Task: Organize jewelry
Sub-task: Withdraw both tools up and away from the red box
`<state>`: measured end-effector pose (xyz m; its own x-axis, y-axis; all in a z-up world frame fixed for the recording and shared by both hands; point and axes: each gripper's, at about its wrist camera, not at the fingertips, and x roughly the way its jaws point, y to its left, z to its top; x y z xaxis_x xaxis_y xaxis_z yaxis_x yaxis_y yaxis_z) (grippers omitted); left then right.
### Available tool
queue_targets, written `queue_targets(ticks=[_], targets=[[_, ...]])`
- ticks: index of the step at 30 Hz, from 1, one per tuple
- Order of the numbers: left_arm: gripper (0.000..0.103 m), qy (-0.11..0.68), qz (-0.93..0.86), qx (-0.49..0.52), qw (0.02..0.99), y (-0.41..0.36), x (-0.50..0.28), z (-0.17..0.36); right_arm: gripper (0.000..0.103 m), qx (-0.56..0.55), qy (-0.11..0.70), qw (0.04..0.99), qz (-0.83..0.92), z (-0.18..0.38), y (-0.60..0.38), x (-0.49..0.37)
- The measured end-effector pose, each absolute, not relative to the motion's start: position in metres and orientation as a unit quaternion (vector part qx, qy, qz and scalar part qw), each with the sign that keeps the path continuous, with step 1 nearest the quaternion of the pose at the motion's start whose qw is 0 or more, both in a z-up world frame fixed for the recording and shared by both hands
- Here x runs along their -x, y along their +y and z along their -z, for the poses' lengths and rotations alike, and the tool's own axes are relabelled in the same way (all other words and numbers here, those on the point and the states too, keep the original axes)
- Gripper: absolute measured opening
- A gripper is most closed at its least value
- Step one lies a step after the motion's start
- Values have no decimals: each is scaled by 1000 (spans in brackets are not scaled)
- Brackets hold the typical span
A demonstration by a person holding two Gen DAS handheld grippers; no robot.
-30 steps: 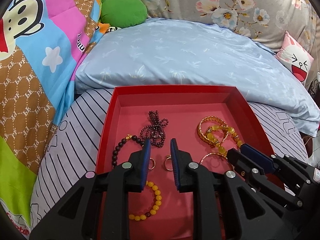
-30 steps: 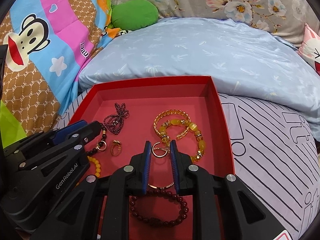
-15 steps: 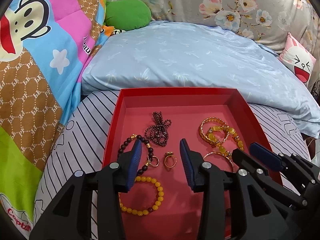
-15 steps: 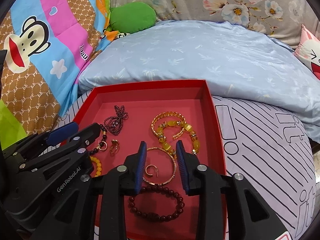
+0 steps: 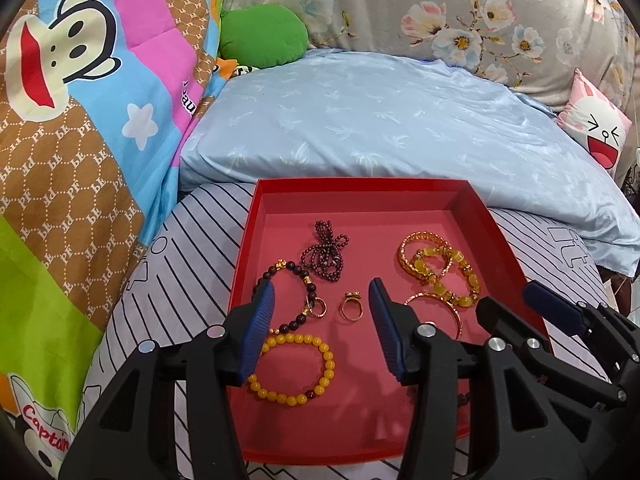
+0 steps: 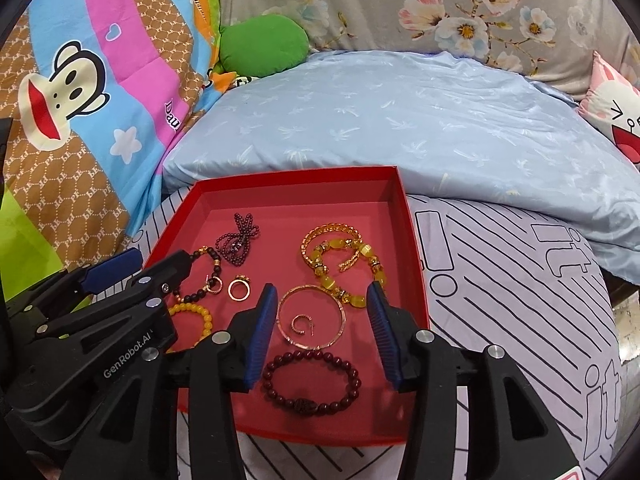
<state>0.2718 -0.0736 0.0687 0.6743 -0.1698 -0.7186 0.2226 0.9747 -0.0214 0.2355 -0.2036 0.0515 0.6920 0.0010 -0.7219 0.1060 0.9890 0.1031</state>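
Observation:
A red tray (image 5: 360,189) sits on a striped cushion and holds several pieces of jewelry. My left gripper (image 5: 321,300) hovers above its left half, jaws opening, nothing between the pads. Under it lie a gold ring (image 5: 351,307), a yellow bead bracelet (image 5: 294,366) and a dark bead bracelet (image 5: 280,272). My right gripper (image 6: 322,296) hovers above the right half, jaws opening too and empty. Beneath it lie a thin gold bangle (image 6: 312,318) around a small gold hoop (image 6: 301,323), and a dark red bracelet (image 6: 312,380). Amber bangles (image 6: 340,256) and a purple bead string (image 6: 236,240) lie farther back.
A light blue pillow (image 5: 380,120) rises right behind the tray. A cartoon quilt (image 5: 80,120) stands on the left, with a green cushion (image 5: 264,36) at the back. A pink cushion (image 5: 596,132) is at the far right. The striped cushion (image 6: 520,280) extends right of the tray.
Both grippers have opened wider and drawn back and up from the tray. The gold ring and the small hoop, earlier close between the fingers, now lie free on the tray floor.

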Motion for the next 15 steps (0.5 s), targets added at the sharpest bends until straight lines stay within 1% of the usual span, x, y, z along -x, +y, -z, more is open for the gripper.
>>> queue_targets(ticks=[15], targets=[[47,400,108,-32,910,-61,-222,-67,46,-54,389,919,31,-55,-189,-178]])
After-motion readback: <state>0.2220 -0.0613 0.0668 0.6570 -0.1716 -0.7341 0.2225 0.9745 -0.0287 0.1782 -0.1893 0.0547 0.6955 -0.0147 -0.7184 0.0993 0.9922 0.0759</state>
